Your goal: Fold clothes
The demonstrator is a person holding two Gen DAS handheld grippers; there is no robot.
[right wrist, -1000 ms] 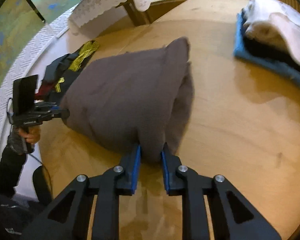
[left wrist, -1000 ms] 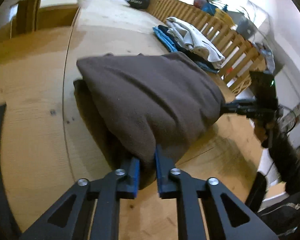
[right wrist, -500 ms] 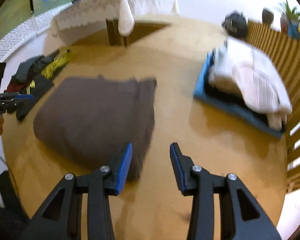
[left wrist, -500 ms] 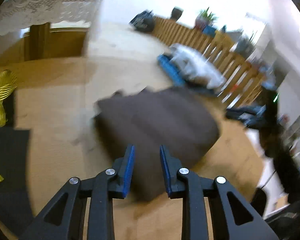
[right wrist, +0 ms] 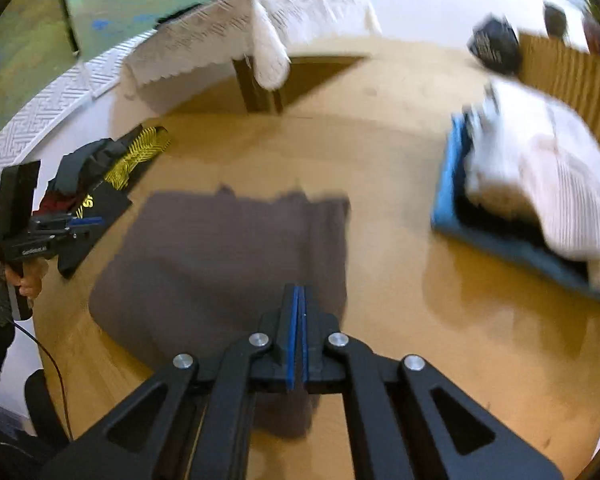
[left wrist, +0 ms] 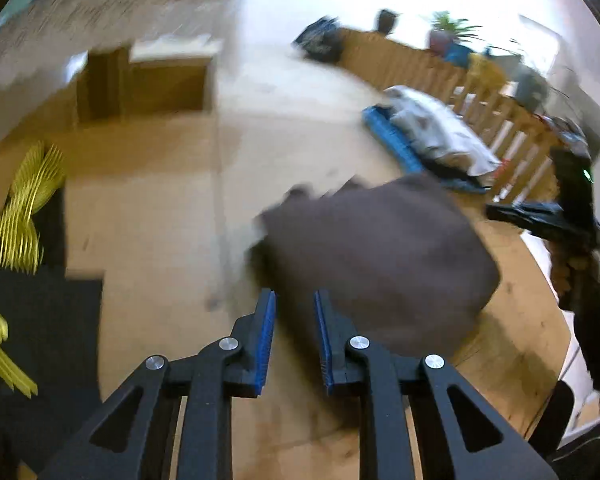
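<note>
A folded brown garment (left wrist: 376,256) lies flat on the wooden table (left wrist: 172,208); it also shows in the right wrist view (right wrist: 220,256). My left gripper (left wrist: 295,300) is open and empty, raised at the garment's near left edge. My right gripper (right wrist: 299,292) is shut with nothing between its fingers, above the garment's near right part. Each gripper shows in the other's view: the right one (left wrist: 540,216), the left one (right wrist: 60,228).
A stack of folded clothes, white on top of blue (right wrist: 532,200), sits at the right by a wooden slatted rail (left wrist: 480,92). A black and yellow garment (right wrist: 100,184) lies at the left table edge. A lace-covered table (right wrist: 260,12) stands behind.
Both grippers let go of the brown garment and lifted away; it now lies flat. The right gripper, open half a second ago, has since shut empty. The left stays open.
</note>
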